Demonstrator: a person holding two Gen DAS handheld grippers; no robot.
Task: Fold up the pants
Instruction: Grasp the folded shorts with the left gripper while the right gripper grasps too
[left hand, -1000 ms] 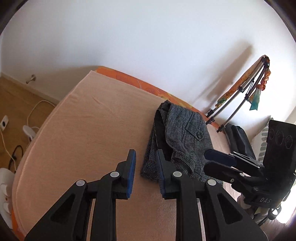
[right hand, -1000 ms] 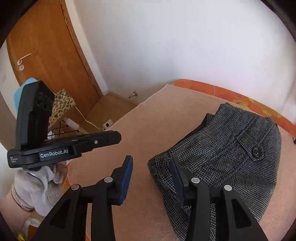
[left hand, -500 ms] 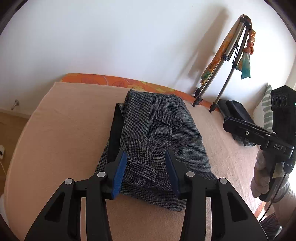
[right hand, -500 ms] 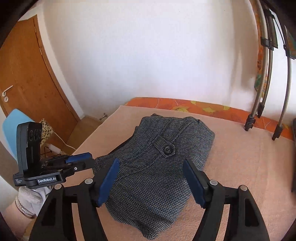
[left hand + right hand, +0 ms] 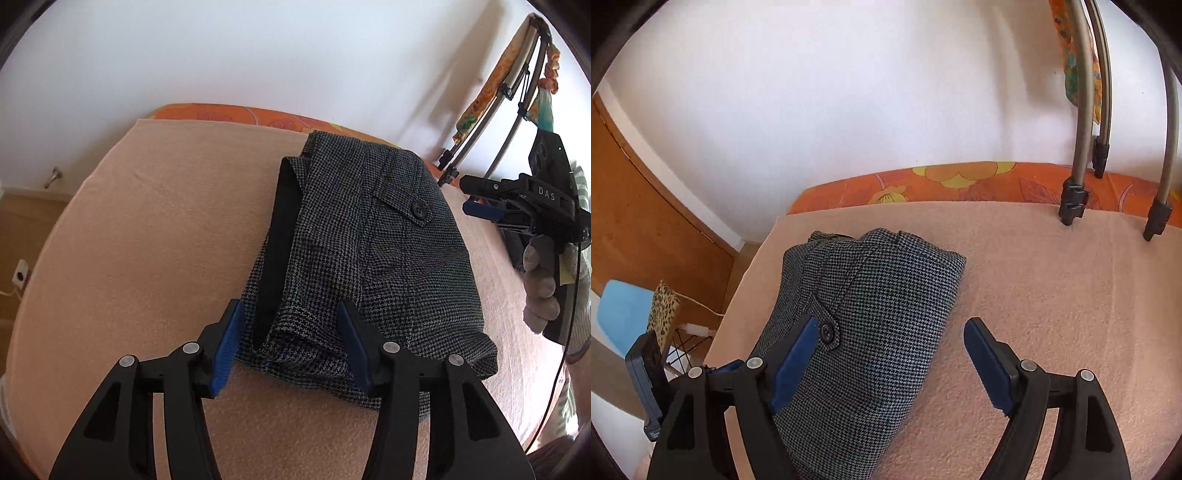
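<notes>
Both tongs spread apart, empty: left gripper (image 5: 290, 341) moved over near edge of folded grey houndstooth wool pants (image 5: 369, 258); right gripper (image 5: 888, 363) widened. Fold looks done.

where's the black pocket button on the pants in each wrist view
Left wrist: the button sits right of centre in the upper half, on the pocket flap of the folded pants.
Right wrist: the button sits left of centre in the lower half, just right of the right gripper's left blue pad.
Shared landmark: the orange floral sheet along the wall.
</notes>
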